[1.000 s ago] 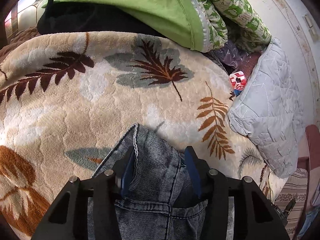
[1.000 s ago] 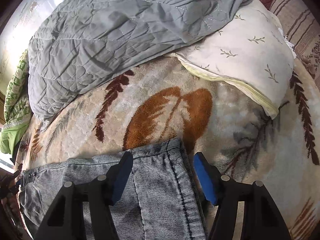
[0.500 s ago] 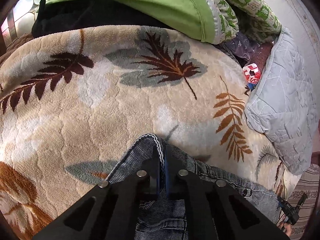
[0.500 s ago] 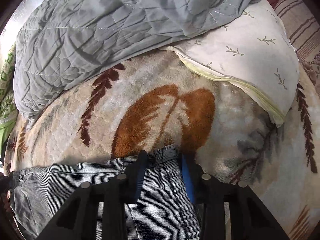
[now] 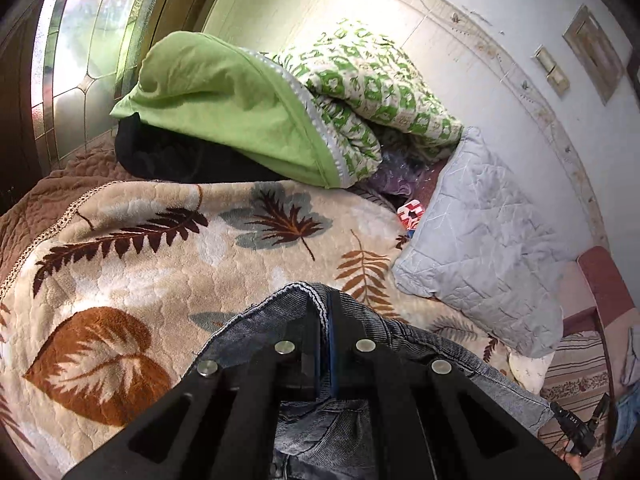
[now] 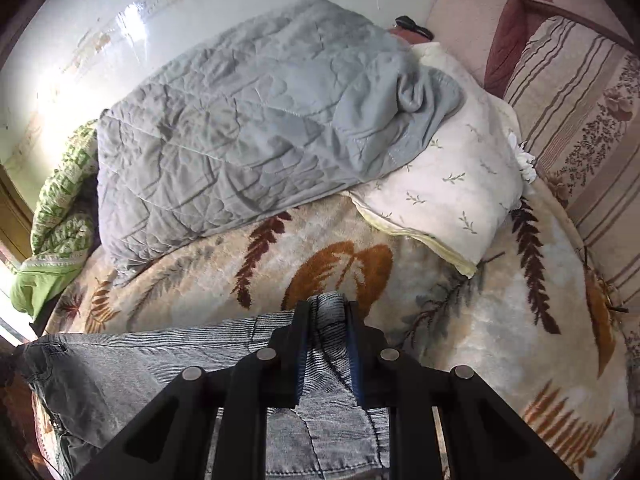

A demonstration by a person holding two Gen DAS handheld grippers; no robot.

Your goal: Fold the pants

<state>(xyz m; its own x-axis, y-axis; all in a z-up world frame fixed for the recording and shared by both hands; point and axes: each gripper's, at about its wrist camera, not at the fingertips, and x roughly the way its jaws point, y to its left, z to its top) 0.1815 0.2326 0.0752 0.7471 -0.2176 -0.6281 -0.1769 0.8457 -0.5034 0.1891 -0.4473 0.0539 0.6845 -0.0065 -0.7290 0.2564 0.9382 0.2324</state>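
While clamped on the pants [image 5: 360,420] at the waistband, left hand-held gripper [image 5: 324,316] fully clenched; right hand-held gripper [image 6: 328,316] closing on bunched denim. Pants on blanket [image 5: 120,280], six o'clock. Step judged: lifting for fold. Next: carry both edges over evenly.

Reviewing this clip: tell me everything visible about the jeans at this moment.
The jeans are grey-blue washed denim with dark seams and a stitched back pocket. They lie spread across the leaf-patterned blanket. The left hand-held gripper is shut on a thin hemmed edge, bunched into a raised peak. The right hand-held gripper is closing its jaws on a thicker fold. Their lower part runs out of view.
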